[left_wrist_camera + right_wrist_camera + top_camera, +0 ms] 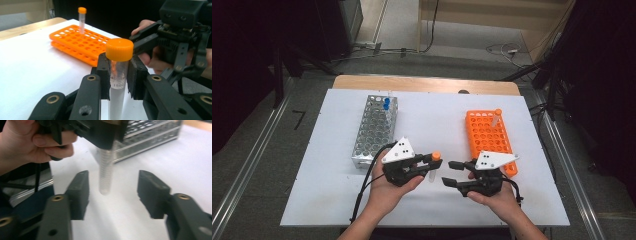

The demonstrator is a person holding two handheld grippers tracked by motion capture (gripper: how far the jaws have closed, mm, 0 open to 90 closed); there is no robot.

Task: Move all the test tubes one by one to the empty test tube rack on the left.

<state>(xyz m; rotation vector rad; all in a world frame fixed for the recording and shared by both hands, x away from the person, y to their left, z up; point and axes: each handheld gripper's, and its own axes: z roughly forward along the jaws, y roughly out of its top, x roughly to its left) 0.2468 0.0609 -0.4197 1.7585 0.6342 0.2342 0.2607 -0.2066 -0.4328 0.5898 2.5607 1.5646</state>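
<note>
A clear tube with an orange cap (434,163) (119,75) stands upright near the table's front middle, and my left gripper (430,166) (119,75) is shut on it just below the cap. Its lower end (105,173) hangs free in the right gripper view. My right gripper (448,173) (113,192) is open right beside it, pads clear of the tube. An orange rack (490,137) (77,42) on the right holds one orange-capped tube (496,117) (81,20). A metal rack (375,130) (147,137) on the left holds blue-capped tubes (386,104).
The white board (332,170) covers a wooden table (422,83). Cables trail from both grippers toward the front edge. Rails run along the floor on both sides.
</note>
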